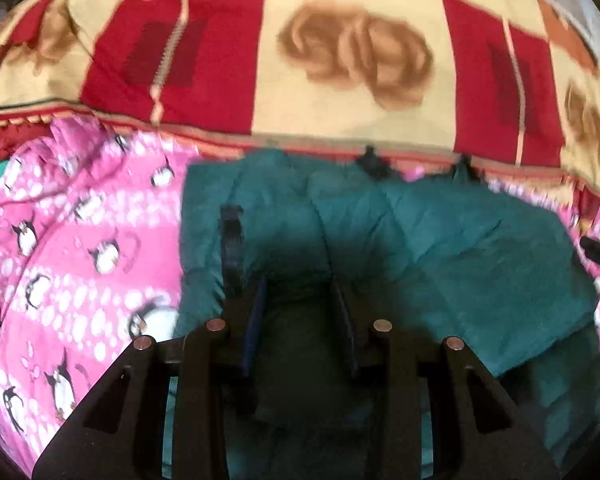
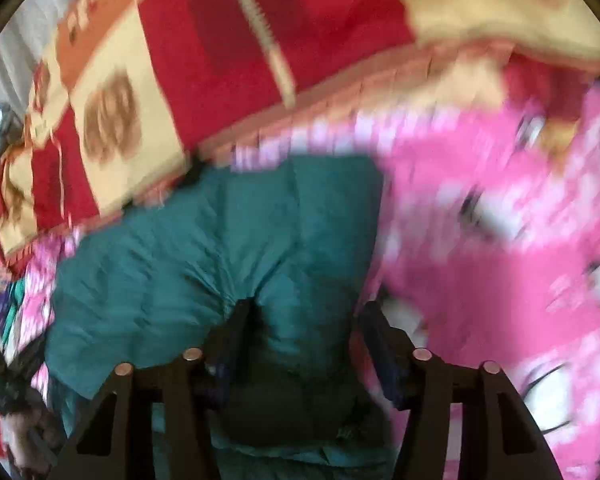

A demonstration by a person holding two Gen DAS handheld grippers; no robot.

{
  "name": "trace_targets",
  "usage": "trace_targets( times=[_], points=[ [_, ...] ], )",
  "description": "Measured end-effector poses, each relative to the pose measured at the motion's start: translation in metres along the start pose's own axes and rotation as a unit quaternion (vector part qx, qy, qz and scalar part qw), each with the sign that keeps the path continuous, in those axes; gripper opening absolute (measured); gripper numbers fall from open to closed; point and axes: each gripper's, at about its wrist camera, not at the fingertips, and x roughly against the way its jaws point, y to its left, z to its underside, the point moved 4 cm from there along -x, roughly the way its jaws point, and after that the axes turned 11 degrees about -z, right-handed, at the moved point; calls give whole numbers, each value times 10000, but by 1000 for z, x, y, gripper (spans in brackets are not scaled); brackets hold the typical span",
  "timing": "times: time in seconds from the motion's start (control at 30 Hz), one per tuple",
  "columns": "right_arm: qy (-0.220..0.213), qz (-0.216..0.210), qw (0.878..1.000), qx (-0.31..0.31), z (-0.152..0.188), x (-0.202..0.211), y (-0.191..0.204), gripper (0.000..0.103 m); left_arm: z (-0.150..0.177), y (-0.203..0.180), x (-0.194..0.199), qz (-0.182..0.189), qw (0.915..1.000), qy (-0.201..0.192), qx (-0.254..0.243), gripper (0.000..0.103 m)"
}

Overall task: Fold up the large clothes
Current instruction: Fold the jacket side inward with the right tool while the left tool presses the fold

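- A teal quilted garment (image 1: pixel 420 240) lies folded across a pink penguin-print sheet (image 1: pixel 60 248), with a red, cream and orange patterned blanket (image 1: pixel 340 60) spread beyond it toward 12 o'clock.
- The left gripper (image 1: pixel 300 300) stands with jaws apart, teal fabric bunched between them; whether the pads press it cannot be told.
- The right gripper (image 2: pixel 304 328) also shows parted jaws, straddling a puffed fold of the garment (image 2: pixel 220 240), its right finger at the garment's edge beside the pink sheet (image 2: pixel 500 260).
- A black strap (image 1: pixel 232 240) lies on the garment at 10 o'clock of the left gripper.
- The right-wrist view is motion-blurred.
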Motion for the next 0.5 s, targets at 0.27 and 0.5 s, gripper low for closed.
trace_targets(
  times=[0.27,0.5],
  points=[
    [-249,-148,9976,628,-24,-39,24,51,-16,-2,-5,44,9997,-230,29,33],
    [442,-220,9986,189,0,-79,-11,52,-5,-5,-31,192,9991,345,148,35]
  ],
)
